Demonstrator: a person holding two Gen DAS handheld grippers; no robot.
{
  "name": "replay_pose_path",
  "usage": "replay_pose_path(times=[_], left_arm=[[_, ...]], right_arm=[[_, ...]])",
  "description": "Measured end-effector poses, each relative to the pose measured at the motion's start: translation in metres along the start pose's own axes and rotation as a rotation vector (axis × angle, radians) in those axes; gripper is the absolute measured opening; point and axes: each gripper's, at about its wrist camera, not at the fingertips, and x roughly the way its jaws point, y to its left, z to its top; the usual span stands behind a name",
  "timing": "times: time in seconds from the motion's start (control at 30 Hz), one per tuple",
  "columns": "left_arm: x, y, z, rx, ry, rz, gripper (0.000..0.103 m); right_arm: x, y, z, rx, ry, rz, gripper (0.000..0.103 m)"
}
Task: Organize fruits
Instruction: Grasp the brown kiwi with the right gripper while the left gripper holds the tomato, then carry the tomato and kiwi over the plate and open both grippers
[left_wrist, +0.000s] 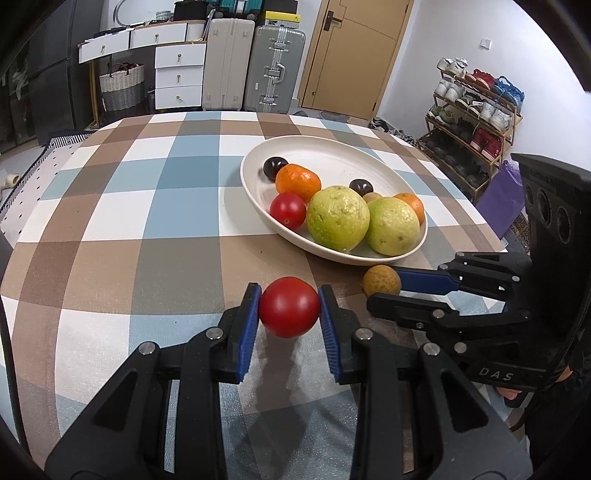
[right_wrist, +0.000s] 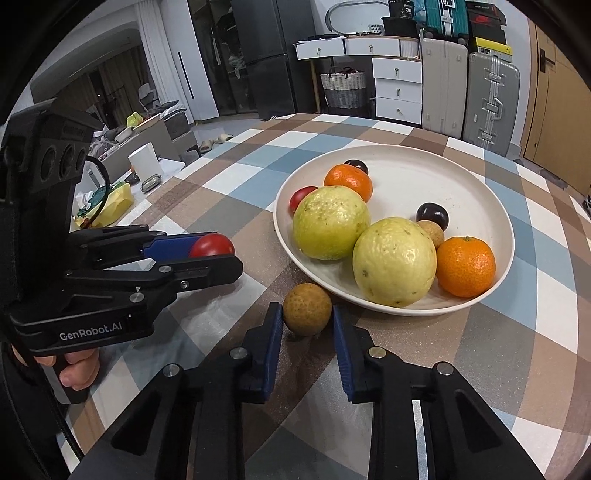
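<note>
My left gripper (left_wrist: 290, 291) is shut on a red tomato (left_wrist: 289, 312), held just above the checked tablecloth in front of the white plate (left_wrist: 332, 144). To its right, my right gripper (left_wrist: 386, 293) is shut on a small brown round fruit (left_wrist: 380, 280) that sits on the cloth against the plate's near rim. In the right wrist view the blue pads (right_wrist: 275, 325) press both sides of that brown fruit (right_wrist: 307, 308). The left gripper (right_wrist: 234, 258) with its tomato (right_wrist: 212, 245) is at the left. The plate (right_wrist: 424, 177) holds two green guavas, two oranges, a tomato, two dark plums and a brown fruit.
The checked tablecloth (left_wrist: 147, 206) spreads wide to the left of the plate. Beyond the table's far edge stand suitcases (left_wrist: 275, 70) and white drawers (left_wrist: 179, 75). A shoe rack (left_wrist: 476, 118) is at the right. A hand (right_wrist: 77, 369) grips the left gripper's handle.
</note>
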Motion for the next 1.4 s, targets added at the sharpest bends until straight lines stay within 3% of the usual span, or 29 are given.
replay_pose_path(times=[0.33,0.53,0.77,1.17,1.4], left_arm=[[0.001,0.001,0.0,0.002,-0.007,0.015,0.029],[0.0,0.001,0.001,0.002,-0.014,0.022,0.029],[0.002,0.001,0.001,0.004,-0.012,0.025,0.029],[-0.004,-0.012,0.005,0.042,-0.084,0.075,0.029],[-0.007,-0.02,0.012,0.041,-0.11,0.061,0.029]], right_arm=[[-0.017,-0.003,-0.002,0.009,-0.067,0.027,0.028],[-0.036,-0.009,0.002,0.035,-0.155,0.043,0.028],[-0.05,-0.025,0.003,0.096,-0.24,-0.024,0.028],[-0.054,-0.05,0.002,0.164,-0.278,-0.097,0.028],[-0.059,-0.056,-0.001,0.185,-0.304,-0.1,0.028]])
